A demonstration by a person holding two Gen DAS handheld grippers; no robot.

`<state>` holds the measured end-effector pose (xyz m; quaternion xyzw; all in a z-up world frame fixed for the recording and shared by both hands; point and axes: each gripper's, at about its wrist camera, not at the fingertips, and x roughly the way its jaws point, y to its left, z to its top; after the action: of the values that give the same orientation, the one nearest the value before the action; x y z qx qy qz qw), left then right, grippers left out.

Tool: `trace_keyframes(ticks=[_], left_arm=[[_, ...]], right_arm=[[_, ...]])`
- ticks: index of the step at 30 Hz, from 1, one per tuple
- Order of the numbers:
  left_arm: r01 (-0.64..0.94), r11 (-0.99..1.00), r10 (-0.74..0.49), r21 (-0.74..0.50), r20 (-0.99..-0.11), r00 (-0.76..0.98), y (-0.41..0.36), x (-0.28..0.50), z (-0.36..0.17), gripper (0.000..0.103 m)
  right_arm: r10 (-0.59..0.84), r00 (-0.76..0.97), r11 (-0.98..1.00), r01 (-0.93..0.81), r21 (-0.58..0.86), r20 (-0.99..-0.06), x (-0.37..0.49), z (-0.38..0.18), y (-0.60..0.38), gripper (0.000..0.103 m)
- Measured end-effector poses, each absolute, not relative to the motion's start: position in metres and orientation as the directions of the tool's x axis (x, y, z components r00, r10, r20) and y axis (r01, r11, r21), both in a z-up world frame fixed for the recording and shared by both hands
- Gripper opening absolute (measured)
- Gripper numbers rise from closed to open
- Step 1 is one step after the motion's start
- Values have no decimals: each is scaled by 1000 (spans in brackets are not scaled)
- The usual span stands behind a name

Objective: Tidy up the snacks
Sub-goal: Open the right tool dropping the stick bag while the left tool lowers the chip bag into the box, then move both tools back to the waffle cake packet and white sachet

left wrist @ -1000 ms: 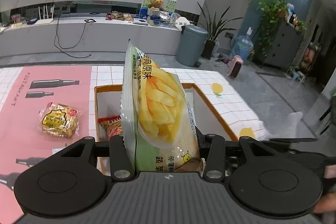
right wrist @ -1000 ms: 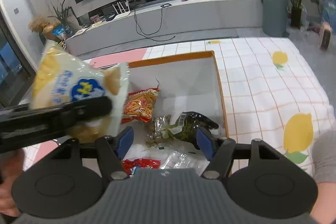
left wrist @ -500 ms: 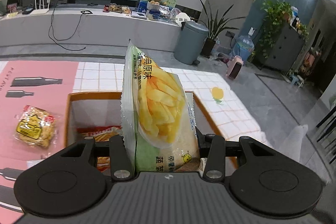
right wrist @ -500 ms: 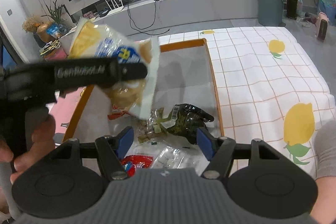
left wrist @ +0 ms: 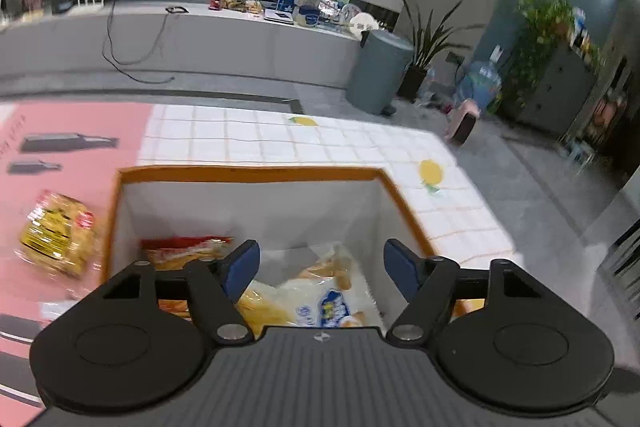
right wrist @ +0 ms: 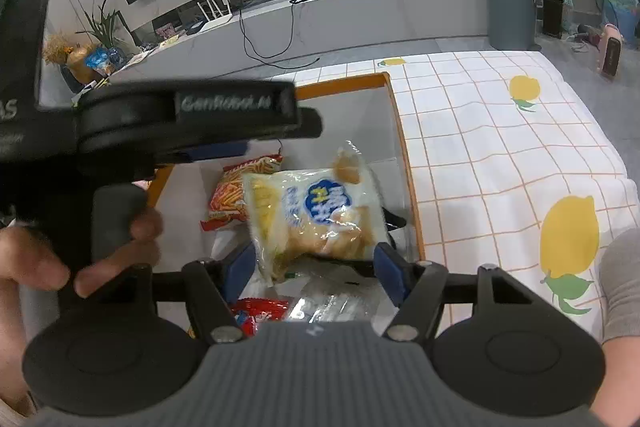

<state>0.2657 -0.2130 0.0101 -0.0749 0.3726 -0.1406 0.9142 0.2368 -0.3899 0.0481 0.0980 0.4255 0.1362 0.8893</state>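
A: Which step is being carried out?

B: A snack is being dropped into the box point(left wrist: 248, 174). The left gripper point(left wrist: 320, 267) is being held above it, and its jaws have just been opening; nothing is being pressed between them now. The pale chip bag point(right wrist: 316, 215) is being seen loose inside the box, on top of the other snacks and beside the orange-red packet point(right wrist: 234, 197).

A: And the right gripper point(right wrist: 316, 267)?

B: It is being kept over the near end of the box with its jaws apart; nothing is being gripped by it, though the chip bag is being seen just beyond its tips.

A: What is being called for next?

B: Probably the yellow packet point(left wrist: 56, 233), which is being left on the pink mat point(left wrist: 72, 123) just outside the box's left wall. The left gripper is likely being wanted there, lowered with jaws wide, then closed on the wrapper gently so that its contents are not being crushed.
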Motion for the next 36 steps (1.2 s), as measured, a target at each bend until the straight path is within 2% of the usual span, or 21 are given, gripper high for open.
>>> trace_keyframes(ticks=[15, 20, 23, 28, 32, 36], left_arm=[[201, 974, -217, -103, -672, 708, -178, 237, 61, 83], [225, 964, -260, -139, -655, 710, -154, 222, 81, 83], [231, 964, -263, -134, -628, 732, -136, 211, 93, 83], [233, 968, -237, -90, -620, 748, -109, 189, 99, 81], [237, 969, -230, -70, -609, 759, -89, 170, 99, 81], [210, 978, -173, -7, -595, 785, -73, 150, 90, 81]], right_arm=[[318, 630, 946, -161, 281, -709, 219, 55, -377, 65], [302, 648, 952, -176, 249, -699, 203, 54, -367, 66], [294, 683, 955, -178, 238, -668, 190, 57, -365, 66], [345, 746, 928, -179, 328, -570, 164, 64, -364, 67], [346, 793, 927, -206, 314, -502, 142, 72, -347, 67], [338, 826, 930, -218, 296, -451, 122, 80, -328, 67]])
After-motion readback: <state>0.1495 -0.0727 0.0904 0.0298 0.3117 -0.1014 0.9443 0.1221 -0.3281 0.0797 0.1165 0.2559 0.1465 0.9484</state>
